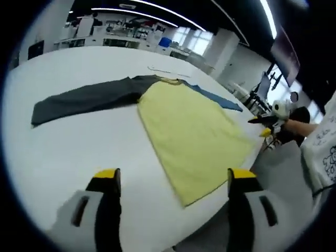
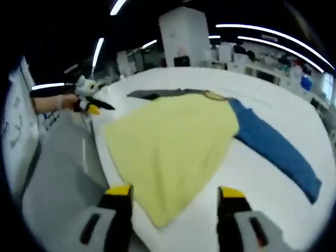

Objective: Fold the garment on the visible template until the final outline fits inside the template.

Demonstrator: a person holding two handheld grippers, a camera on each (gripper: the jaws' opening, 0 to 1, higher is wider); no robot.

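- Lying flat on the white desk (image 1: 79, 157) is a shirt (image 1: 194, 131) with a pale yellow body, spread out with its sleeves stretched to either side.
- In the left gripper view, the dark grey sleeve (image 1: 84, 100) runs out to the left across the desk, and the blue sleeve (image 1: 218, 98) reaches to the far right.
- In the right gripper view, the same shirt (image 2: 168, 142) sits in the middle, its blue sleeve (image 2: 275, 147) angling off to the right and near side, and the grey sleeve (image 2: 163, 93) showing as a thin strip along the far edge of the yellow body.
- The hem of the yellow body lies at the near edge of the desk in both views, close to the rim.
- The left tongs (image 1: 172, 181) hover above the near part of the desk with the jaws wide apart and nothing between them; one yellow-tipped jaw is over bare desk, the other near the hem corner of the shirt.
- The right tongs (image 2: 176, 197) are likewise spread wide and hold nothing, hanging over the near hem of the shirt.
- The right tongs (image 1: 270, 126) also show at the right side of the left gripper view, held by a person's hand (image 1: 299, 126) beyond the desk edge.
- The left tongs (image 2: 92, 105) appear at the left of the right gripper view, gripped by a hand (image 2: 65, 101).
- A faint outline (image 1: 168, 71) lies on the desk just beyond the shirt collar; I cannot tell what it is.
- Grey floor (image 2: 58, 168) shows beside the desk.
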